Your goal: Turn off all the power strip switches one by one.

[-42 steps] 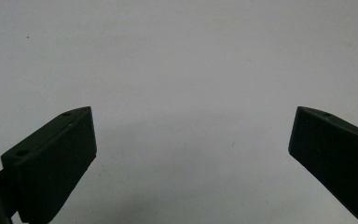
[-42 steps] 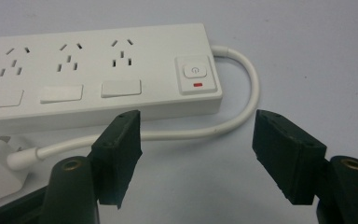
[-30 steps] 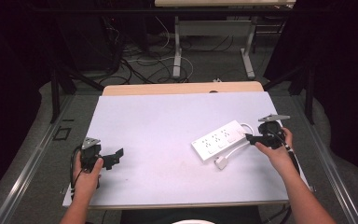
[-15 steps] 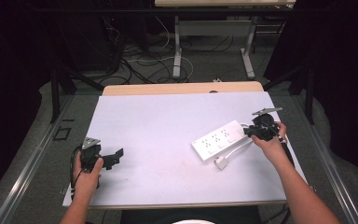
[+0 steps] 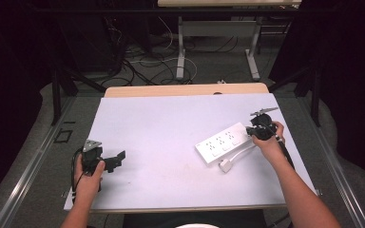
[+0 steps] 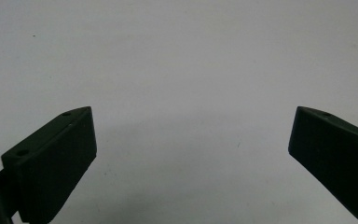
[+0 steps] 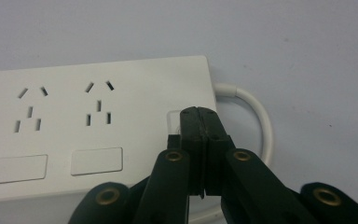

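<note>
Power strip [image 5: 221,142] lies flat on the white table [image 5: 171,123], right of centre, its white cable [image 7: 261,116] curling off the near end. Right gripper [image 7: 198,112] has just been closing: jaws now pressed together with nothing between them, tips over the strip's cable-end top face by a square button, contact unclear. Left gripper [image 5: 119,156] sits well left of the strip, jaws spread wide over bare table.

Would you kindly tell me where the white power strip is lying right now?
In the high view, the power strip lies on the right side of the white table, its cable end beside the shut right tongs.
</note>
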`<state>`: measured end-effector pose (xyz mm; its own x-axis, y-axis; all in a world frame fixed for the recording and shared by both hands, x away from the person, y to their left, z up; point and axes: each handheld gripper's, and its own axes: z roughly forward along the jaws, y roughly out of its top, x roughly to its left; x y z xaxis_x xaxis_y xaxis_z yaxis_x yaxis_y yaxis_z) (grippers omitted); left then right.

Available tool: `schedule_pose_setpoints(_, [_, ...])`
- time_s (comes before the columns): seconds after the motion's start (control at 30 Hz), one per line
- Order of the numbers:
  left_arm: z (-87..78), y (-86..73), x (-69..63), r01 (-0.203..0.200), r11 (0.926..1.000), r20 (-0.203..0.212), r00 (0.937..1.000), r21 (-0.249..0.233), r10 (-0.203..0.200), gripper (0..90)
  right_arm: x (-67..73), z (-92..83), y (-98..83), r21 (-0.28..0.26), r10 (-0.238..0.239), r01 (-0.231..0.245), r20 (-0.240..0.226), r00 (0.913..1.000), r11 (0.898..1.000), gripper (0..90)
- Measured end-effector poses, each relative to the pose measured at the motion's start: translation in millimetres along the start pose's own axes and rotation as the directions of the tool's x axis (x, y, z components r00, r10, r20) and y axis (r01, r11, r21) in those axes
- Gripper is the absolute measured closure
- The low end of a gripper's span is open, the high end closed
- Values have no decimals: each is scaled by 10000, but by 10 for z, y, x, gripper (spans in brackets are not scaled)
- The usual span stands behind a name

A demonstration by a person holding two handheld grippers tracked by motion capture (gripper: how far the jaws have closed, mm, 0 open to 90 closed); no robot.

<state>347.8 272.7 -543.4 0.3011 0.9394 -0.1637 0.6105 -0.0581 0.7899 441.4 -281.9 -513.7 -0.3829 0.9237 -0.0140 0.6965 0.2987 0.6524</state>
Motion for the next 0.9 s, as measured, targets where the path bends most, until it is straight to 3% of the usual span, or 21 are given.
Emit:
schedule_pose_setpoints(0.27, [-5, 1, 9, 8, 10000, -31, 10000, 54, -8, 8, 17, 84, -5, 190, -40, 39, 67, 10000, 9998, 900])
schedule_pose_setpoints(0.6, [-10, -1, 5, -33, 10000, 5, 10000, 29, 33, 9, 33, 121, -56, -184, 99, -98, 100, 9999, 9998, 900])
schedule_pose_setpoints(0.63, [-8, -2, 4, -23, 10000, 26, 10000, 19, 23, 9, 25, 123, -67, -253, 411, -411, 9, 9992, 9988, 900])
schedule_pose_setpoints(0.7, [-8, -2, 4, -27, 10000, 20, 10000, 31, 26, 9, 0, 127, -74, -271, 408, -410, -107, 9991, 9988, 900])
schedule_pose_setpoints(0.9, [-4, -3, 2, 16, 10000, 41, 10000, 48, -16, 9, 32, 127, -74, -247, 447, -445, 71, 9990, 9987, 900])
